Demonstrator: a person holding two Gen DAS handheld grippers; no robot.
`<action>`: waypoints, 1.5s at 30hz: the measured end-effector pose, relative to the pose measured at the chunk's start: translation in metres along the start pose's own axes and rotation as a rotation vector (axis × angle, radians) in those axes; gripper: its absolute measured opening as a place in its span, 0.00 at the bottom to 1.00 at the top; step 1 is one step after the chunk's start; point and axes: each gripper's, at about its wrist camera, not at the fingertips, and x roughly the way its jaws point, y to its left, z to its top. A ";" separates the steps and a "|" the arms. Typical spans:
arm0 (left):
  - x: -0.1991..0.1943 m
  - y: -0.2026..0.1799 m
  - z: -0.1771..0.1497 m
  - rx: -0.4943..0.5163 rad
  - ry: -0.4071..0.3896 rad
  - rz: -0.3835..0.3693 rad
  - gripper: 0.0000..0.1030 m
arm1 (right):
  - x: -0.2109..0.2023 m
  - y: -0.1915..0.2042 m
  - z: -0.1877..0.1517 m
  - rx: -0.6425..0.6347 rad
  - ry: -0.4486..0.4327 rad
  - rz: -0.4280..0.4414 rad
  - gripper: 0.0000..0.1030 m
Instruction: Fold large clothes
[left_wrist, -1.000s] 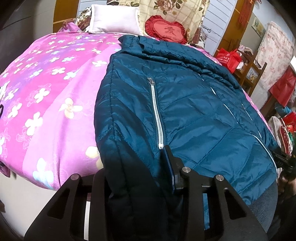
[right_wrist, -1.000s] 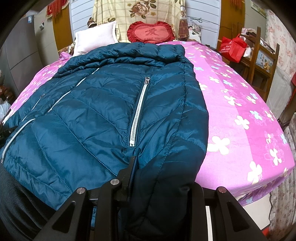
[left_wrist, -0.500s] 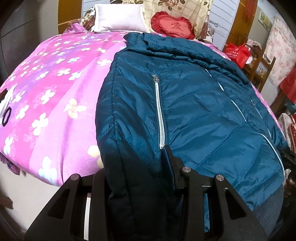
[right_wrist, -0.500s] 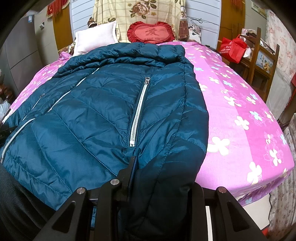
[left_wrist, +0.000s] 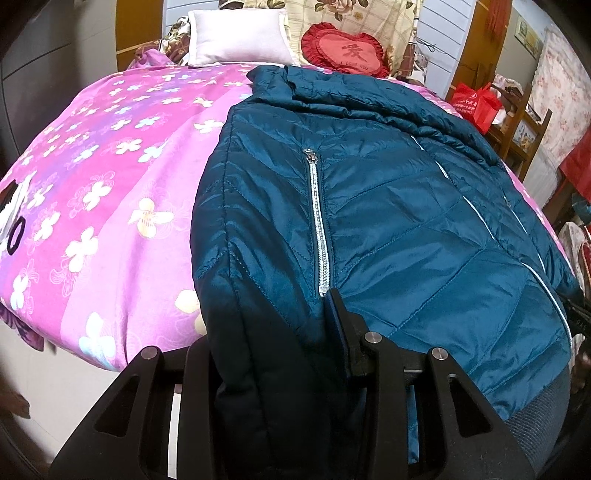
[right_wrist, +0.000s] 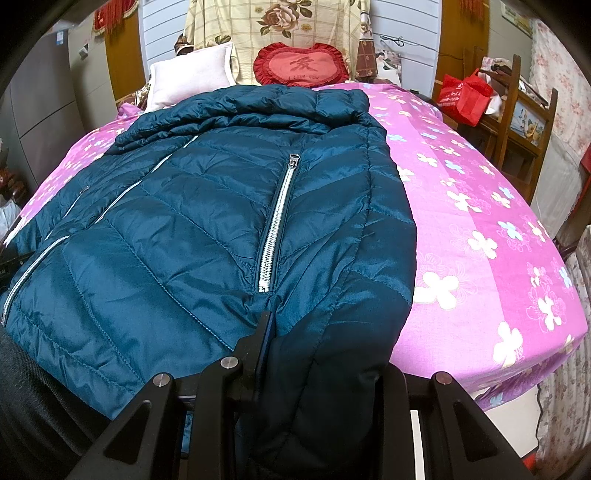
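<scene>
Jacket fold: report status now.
Left tongs and right tongs each shut on the jacket hem corners. Jacket flat, front up, on the pink bedspread. Nothing on it.

the teal jacket covers the middle of the bed, leaving bare pink bedspread free to its right and again to its left, while 2 pillows block the far end and a wooden chair crowds the right side.

Soft even indoor light, sharp centre, strong fisheye-warped dark corners.
</scene>
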 end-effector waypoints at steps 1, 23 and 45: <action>0.000 0.000 0.000 0.000 0.000 0.000 0.33 | 0.000 0.000 0.000 0.000 0.000 0.000 0.27; 0.000 0.005 0.004 -0.017 0.010 -0.025 0.27 | -0.001 0.001 -0.001 0.018 -0.012 0.002 0.27; -0.102 0.068 0.026 -0.127 -0.211 -0.143 0.07 | -0.115 -0.013 -0.008 0.140 -0.435 0.207 0.12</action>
